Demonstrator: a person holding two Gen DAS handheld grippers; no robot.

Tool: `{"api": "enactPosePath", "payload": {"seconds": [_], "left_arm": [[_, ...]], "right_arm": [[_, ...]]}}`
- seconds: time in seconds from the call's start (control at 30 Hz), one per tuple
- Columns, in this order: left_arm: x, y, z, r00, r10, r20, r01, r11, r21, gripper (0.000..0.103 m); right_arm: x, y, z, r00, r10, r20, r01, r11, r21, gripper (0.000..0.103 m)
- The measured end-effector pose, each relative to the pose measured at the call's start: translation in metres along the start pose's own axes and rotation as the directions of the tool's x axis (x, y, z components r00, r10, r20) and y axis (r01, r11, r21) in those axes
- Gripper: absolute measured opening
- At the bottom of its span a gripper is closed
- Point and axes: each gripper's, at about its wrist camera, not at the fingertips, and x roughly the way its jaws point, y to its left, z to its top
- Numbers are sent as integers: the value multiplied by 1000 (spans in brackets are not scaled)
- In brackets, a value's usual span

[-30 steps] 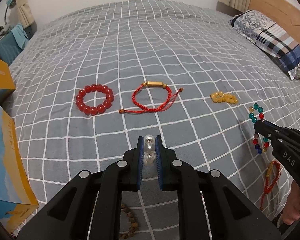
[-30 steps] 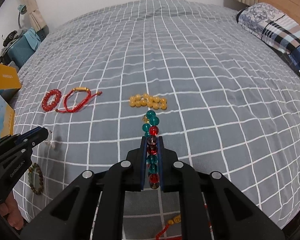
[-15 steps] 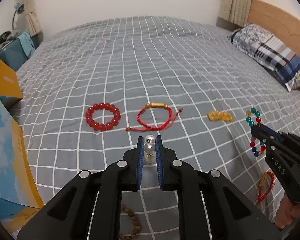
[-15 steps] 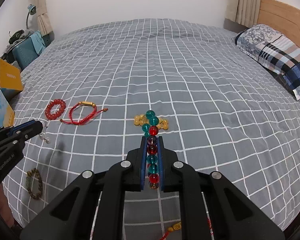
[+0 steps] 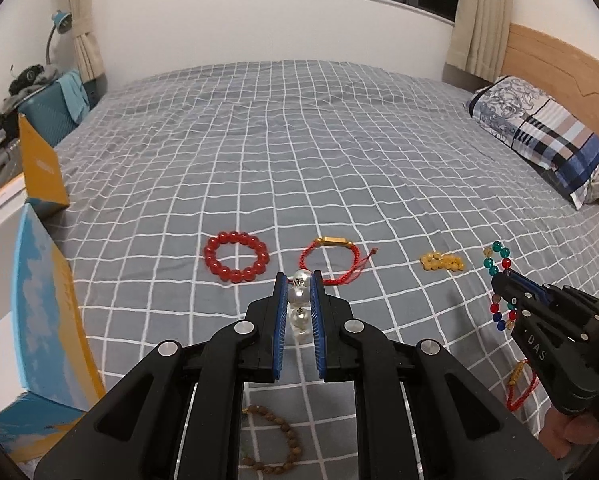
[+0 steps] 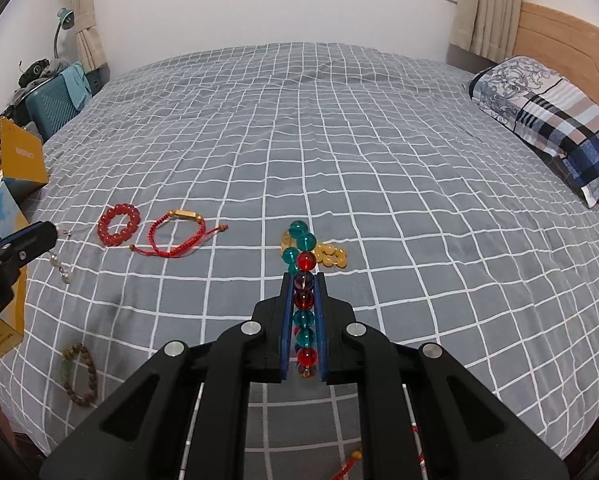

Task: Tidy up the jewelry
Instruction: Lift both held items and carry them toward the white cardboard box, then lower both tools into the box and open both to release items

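Meanwhile L gripper (image 5: 299,300) jaws clamp pearl strand (image 5: 299,304), R gripper (image 6: 304,308) jaws clamp multicolor bracelet (image 6: 303,300); red bead bracelet (image 5: 236,256) ahead.

My right gripper (image 5: 499,280) carries the white letters "DAS" on its black side, clear in the left wrist view. My left gripper (image 6: 51,232) shows pale lettering at the frame edge in the right wrist view, cut off and unreadable. The yellow box (image 6: 21,156) bears print (mirrored or tilted, illegible).
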Motion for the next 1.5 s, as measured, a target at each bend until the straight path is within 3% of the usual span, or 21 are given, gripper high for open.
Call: {"api": "enactPosePath", "payload": {"seconds": [0.37, 0.7, 0.87, 1.17, 1.5], "left_arm": [[-50, 34, 14, 999, 33, 32, -31, 999, -41, 11], [-94, 97, 14, 994, 95, 50, -89, 990, -111, 11], [-119, 136, 8, 987, 151, 58, -141, 979, -150, 11], [-149, 224, -30, 963, 270, 8, -260, 936, -236, 11], [-164, 310, -83, 931, 353, -89, -361, 865, -347, 11]], "right_arm": [[-33, 38, 30, 999, 33, 15, -32, 999, -33, 9], [-73, 117, 52, 991, 116, 62, -108, 987, -123, 9], [-93, 175, 58, 980, 184, 80, -166, 968, -190, 9], [-110, 287, 46, 956, 289, 51, -260, 913, -314, 9], [-112, 385, 16, 922, 387, -17, -360, 839, -407, 9]]}}
